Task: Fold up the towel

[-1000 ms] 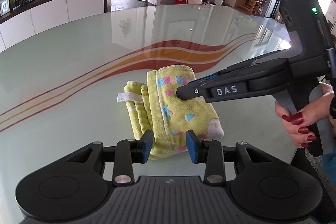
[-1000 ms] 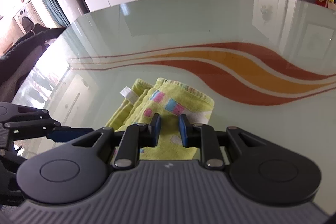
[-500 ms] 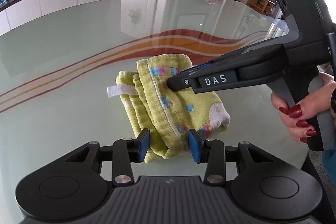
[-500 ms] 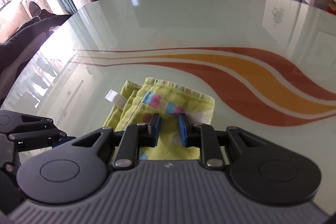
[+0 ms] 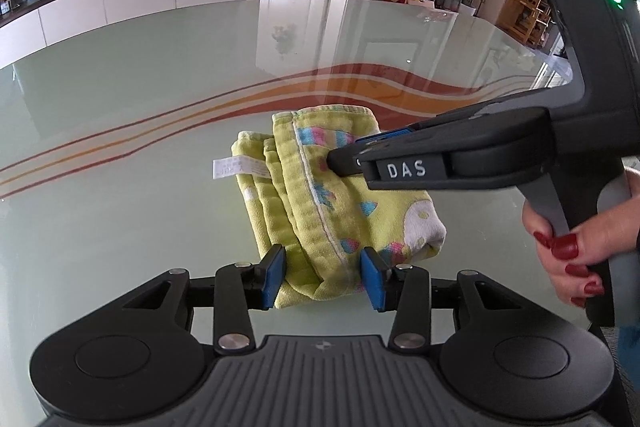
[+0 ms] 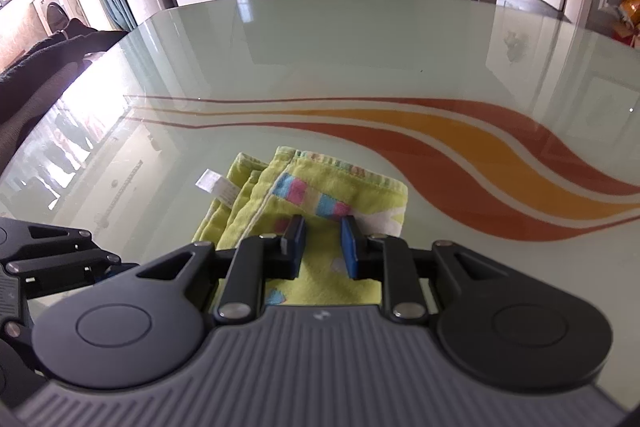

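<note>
— What's my left camera giving me?
— I see the folded towel (image 5: 336,211) on the desk (image 5: 120,107), left gripper (image 5: 323,277) jaws apart astride its near end, right gripper (image 5: 340,159) on top.

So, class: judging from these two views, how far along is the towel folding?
Done: the yellow towel already lies on the glass table as a compact bundle of several stacked layers, its white label sticking out at the side.
In hand: the left tool straddles the near end, jaws open; the right tool is open above the top layer.
Left: squaring the uneven edges, perhaps one more fold.
</note>
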A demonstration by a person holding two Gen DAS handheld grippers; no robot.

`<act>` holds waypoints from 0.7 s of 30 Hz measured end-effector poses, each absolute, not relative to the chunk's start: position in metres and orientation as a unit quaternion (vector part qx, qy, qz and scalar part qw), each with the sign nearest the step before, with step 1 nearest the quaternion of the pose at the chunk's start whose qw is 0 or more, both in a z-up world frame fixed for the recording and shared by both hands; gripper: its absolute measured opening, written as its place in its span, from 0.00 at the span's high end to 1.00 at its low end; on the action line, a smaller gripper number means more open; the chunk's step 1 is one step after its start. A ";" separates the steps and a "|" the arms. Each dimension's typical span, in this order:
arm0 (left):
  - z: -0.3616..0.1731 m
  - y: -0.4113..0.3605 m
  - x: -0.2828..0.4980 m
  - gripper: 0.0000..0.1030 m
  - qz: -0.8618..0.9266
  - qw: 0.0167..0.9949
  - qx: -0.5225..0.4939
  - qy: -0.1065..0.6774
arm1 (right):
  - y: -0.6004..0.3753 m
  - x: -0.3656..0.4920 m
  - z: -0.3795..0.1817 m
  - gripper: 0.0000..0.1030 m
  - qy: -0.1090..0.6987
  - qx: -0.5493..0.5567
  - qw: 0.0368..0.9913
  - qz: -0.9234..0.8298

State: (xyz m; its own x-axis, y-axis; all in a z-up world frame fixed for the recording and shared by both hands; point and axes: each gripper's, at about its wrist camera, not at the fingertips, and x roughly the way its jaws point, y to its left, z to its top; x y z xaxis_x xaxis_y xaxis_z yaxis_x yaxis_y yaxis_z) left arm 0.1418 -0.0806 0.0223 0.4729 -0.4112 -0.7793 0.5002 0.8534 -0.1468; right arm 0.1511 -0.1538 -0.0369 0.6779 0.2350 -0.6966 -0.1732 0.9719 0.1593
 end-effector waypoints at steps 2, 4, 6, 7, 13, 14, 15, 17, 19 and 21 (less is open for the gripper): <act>0.024 -0.081 0.142 0.56 -0.262 0.857 0.048 0.441 | -0.155 0.150 -0.037 0.76 0.383 0.043 0.916 0.112; 0.026 -0.079 0.142 0.56 -0.259 0.857 0.041 0.443 | -0.157 0.147 -0.034 0.72 0.379 0.045 0.917 0.113; 0.030 -0.076 0.141 0.56 -0.262 0.857 0.029 0.444 | -0.158 0.144 -0.032 0.70 0.378 0.038 0.918 0.113; 0.034 -0.073 0.139 0.56 -0.266 0.856 0.021 0.444 | -0.158 0.144 -0.031 0.69 0.377 0.035 0.919 0.112; 0.045 -0.062 0.127 0.55 -0.257 0.861 0.018 0.438 | -0.160 0.125 -0.022 0.62 0.366 0.033 0.924 0.101; 0.046 -0.059 0.123 0.54 -0.253 0.862 0.018 0.439 | -0.162 0.118 -0.020 0.58 0.364 0.036 0.925 0.098; 0.047 -0.057 0.119 0.51 -0.248 0.864 0.017 0.439 | -0.162 0.114 -0.019 0.57 0.363 0.038 0.926 0.097; 0.049 -0.053 0.111 0.42 -0.237 0.867 0.016 0.438 | -0.164 0.100 -0.017 0.50 0.359 0.042 0.928 0.091; 0.050 -0.050 0.103 0.28 -0.224 0.871 0.014 0.437 | -0.166 0.085 -0.016 0.43 0.353 0.046 0.931 0.084; 0.051 -0.047 0.095 0.22 -0.209 0.875 0.012 0.436 | -0.167 0.071 -0.015 0.36 0.348 0.051 0.933 0.076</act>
State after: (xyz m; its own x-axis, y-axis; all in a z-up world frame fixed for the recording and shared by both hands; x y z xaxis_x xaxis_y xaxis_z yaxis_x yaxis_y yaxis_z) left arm 0.0946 -0.0474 0.0512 0.5324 -0.3558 -0.7681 0.3760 0.9123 -0.1619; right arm 0.0708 -0.1671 -0.0152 0.7462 0.1774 -0.6416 -0.1064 0.9832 0.1481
